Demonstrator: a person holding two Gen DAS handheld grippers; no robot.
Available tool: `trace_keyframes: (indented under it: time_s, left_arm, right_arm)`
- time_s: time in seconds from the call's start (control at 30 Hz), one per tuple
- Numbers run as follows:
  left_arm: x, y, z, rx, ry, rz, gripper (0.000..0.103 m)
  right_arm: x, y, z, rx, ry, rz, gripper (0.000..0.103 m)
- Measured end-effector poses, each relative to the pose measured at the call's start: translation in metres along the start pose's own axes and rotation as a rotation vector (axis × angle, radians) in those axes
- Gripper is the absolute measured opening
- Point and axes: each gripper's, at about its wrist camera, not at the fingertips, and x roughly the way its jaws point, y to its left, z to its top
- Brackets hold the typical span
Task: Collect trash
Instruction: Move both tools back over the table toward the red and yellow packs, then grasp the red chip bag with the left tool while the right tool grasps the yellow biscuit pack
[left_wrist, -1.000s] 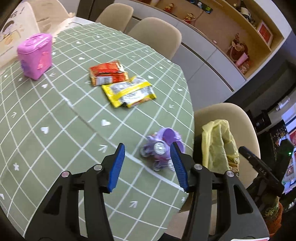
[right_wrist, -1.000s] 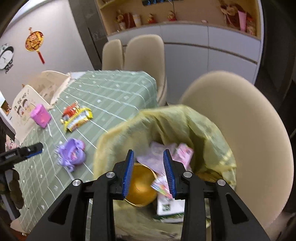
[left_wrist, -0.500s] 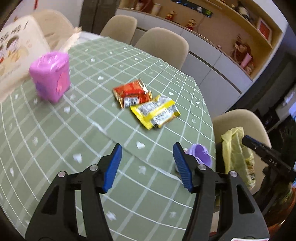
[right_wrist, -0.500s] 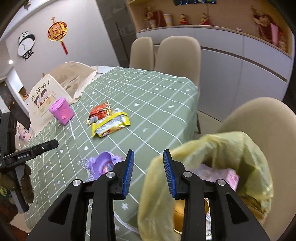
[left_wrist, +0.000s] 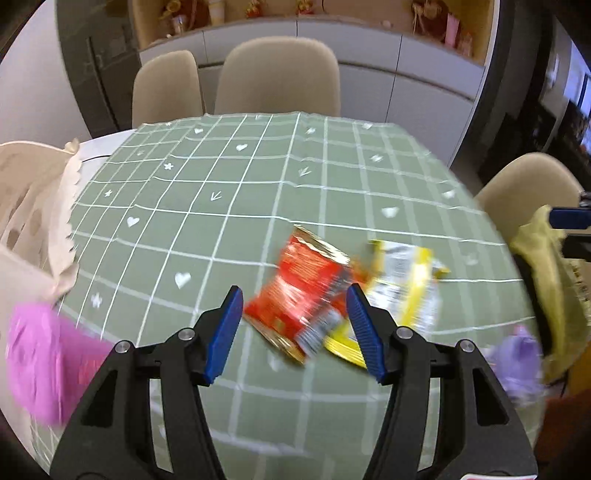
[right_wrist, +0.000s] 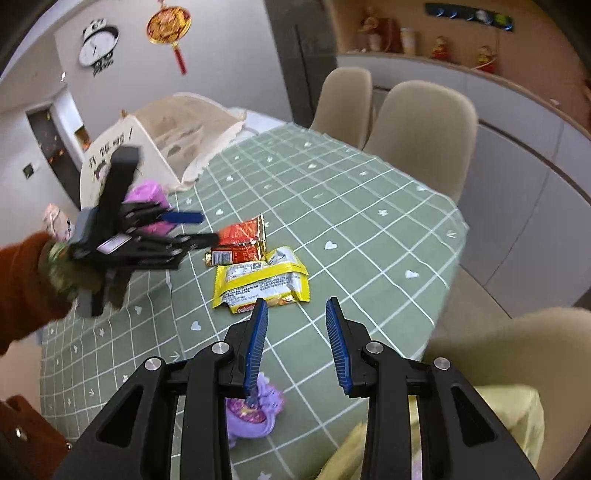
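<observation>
Left wrist view: left gripper (left_wrist: 295, 326) jaws wide apart, empty, framing the crinkled red foil snack wrapper (left_wrist: 301, 291) on the green checked tabletop (left_wrist: 258, 177) — light, limp, slippery; probably best pinched at an edge. Right wrist view: right gripper (right_wrist: 297, 341) jaws parted, empty, above the flat yellow plastic snack wrapper (right_wrist: 260, 282) — yellow plastic trash bag (right_wrist: 509, 428) at lower right.

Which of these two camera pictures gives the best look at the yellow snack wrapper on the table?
The right wrist view. There the yellow wrapper lies sharp and whole on the green tablecloth, just beyond the red wrapper. In the left wrist view it is blurred, and one blue finger of the left gripper partly hides it.
</observation>
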Motion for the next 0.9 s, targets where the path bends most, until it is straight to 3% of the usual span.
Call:
trace_keyframes:
  time_s: [0.2, 0.3, 0.37, 0.43, 0.57, 0.67, 0.8, 0.9]
  left_arm:
    - [0.035, 0.007, 0.003, 0.020, 0.062, -0.052, 0.054]
    - [0.035, 0.010, -0.002, -0.030, 0.068, -0.098, 0.042]
    - [0.031, 0.009, -0.010, -0.060, 0.066, -0.084, 0.032]
    - [0.024, 0.011, -0.021, -0.096, 0.069, -0.066, 0.030]
    - [0.003, 0.021, -0.049, -0.204, 0.078, -0.010, 0.030]
    - [-0.010, 0.029, -0.066, -0.315, 0.078, -0.013, 0.031]
    - [-0.028, 0.041, -0.081, -0.456, 0.034, -0.024, 0.041]
    - [-0.034, 0.041, -0.082, -0.493, 0.013, -0.019, 0.042]
  right_arm:
    - [0.057, 0.005, 0.020, -0.117, 0.157, 0.097, 0.032]
    - [0.086, 0.005, 0.026, -0.122, 0.223, 0.144, 0.032]
    - [0.104, 0.005, 0.030, -0.119, 0.251, 0.152, 0.032]
    - [0.118, 0.004, 0.035, -0.098, 0.260, 0.144, 0.032]
    - [0.142, 0.002, 0.049, -0.034, 0.253, 0.135, 0.032]
    - [0.156, 0.005, 0.059, -0.023, 0.237, 0.148, 0.032]
    - [0.174, 0.012, 0.075, -0.016, 0.230, 0.132, 0.033]
    - [0.187, 0.013, 0.088, 0.039, 0.250, 0.128, 0.034]
